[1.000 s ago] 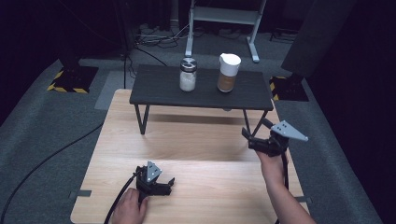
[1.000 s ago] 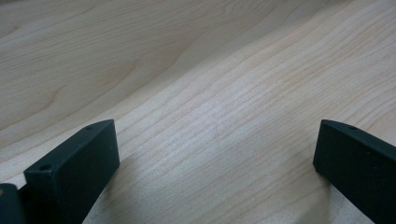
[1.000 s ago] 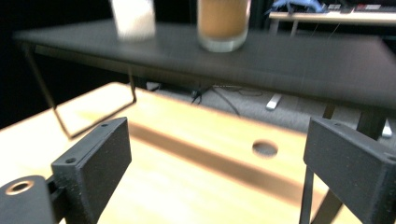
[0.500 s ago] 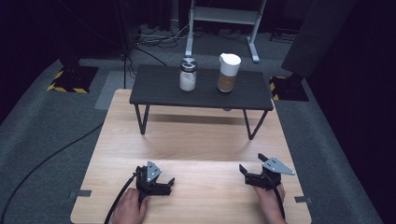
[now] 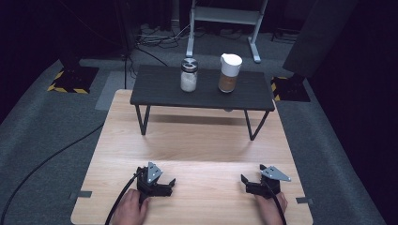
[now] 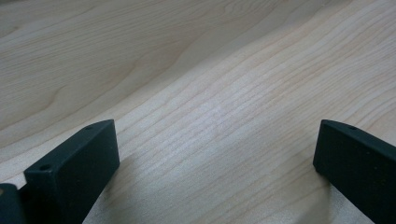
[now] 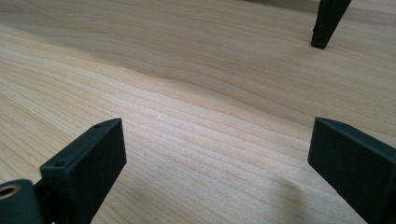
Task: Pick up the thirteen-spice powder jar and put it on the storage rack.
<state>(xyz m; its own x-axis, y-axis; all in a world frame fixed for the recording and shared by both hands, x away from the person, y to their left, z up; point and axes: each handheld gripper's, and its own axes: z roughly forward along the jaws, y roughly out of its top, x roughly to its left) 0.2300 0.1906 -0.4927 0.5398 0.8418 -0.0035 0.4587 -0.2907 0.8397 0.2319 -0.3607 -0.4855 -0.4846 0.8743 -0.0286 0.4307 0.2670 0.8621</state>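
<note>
My left gripper (image 5: 168,186) rests on the wooden table (image 5: 197,140) near its front edge, held by a hand, jaws wide apart. In the left gripper view, the left gripper (image 6: 215,144) has nothing but bare wood between its jaws. My right gripper (image 5: 246,184) lies low on the table at the front right, open too. In the right gripper view, the right gripper (image 7: 217,144) frames bare wood as well. Far from both, a glass jar of white grains (image 5: 188,75) and a white-lidded container of brown contents (image 5: 229,72) stand on a small black raised table (image 5: 159,91).
The black raised table stands on thin legs at the back of the wooden table; one leg (image 7: 327,21) appears ahead of the right gripper. A black cable (image 5: 51,157) trails off to the left. Grey floor and stands surround the table.
The right gripper came down from mid-air beside the black table's right end to the wooden table's front right. The left gripper stayed where it was.
</note>
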